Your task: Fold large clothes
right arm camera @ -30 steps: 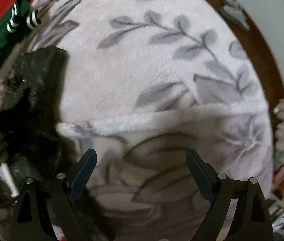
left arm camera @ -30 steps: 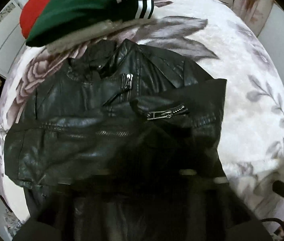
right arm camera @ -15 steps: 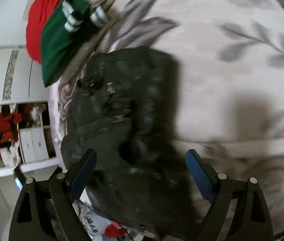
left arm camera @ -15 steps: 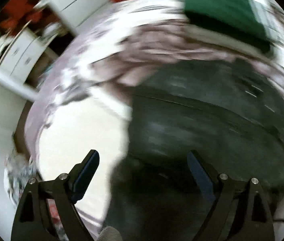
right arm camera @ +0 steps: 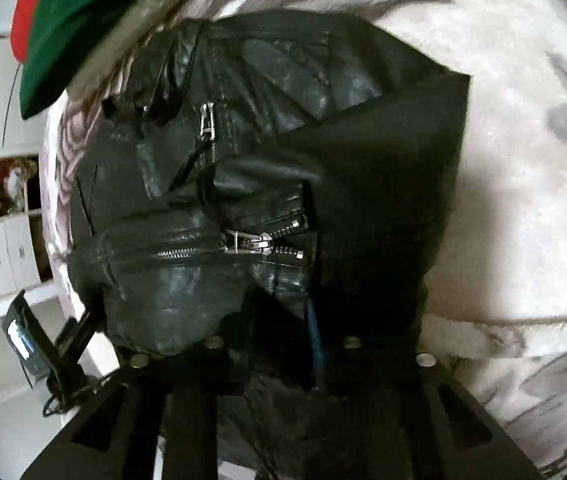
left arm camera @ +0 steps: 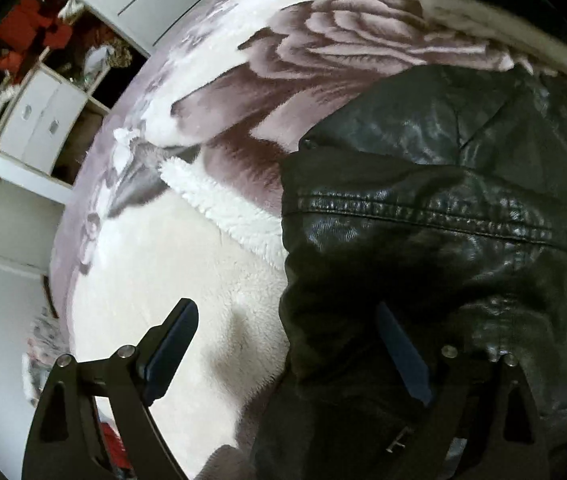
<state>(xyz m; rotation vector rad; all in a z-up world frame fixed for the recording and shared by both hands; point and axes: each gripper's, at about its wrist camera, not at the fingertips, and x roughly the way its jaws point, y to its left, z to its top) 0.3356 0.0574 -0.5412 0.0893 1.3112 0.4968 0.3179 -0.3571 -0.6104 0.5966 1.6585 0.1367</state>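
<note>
Jacket (right arm camera: 187,280) of black leather, partly folded, lying on the floral blanket (right arm camera: 523,160) of a bed, directly ahead of both tongs. Right tongs (right arm camera: 317,344): jaws closing, drawn almost together, with dark jacket material bunched around the blue pad; whether the pads already press on the hem cannot be made out with certainty, though a pinch on the near edge appears most likely. Left tongs (left arm camera: 283,360): spread wide and holding nothing; one finger over bare blanket (left arm camera: 163,280), the other over the jacket (left arm camera: 443,220), so that the garment's side edge lies between them. Step in hand, as judged: taking hold of the near hem for a further fold. Next move calls for the left tongs to close on that edge, then for both to lift and carry the hem together toward the collar, beyond the tongs. Red and green garments (right arm camera: 63,40) lie stacked past the jacket's far end. White cabinet (left arm camera: 39,128) with shelf compartments stands beyond the bed's edge, its contents too blurred to name.
</note>
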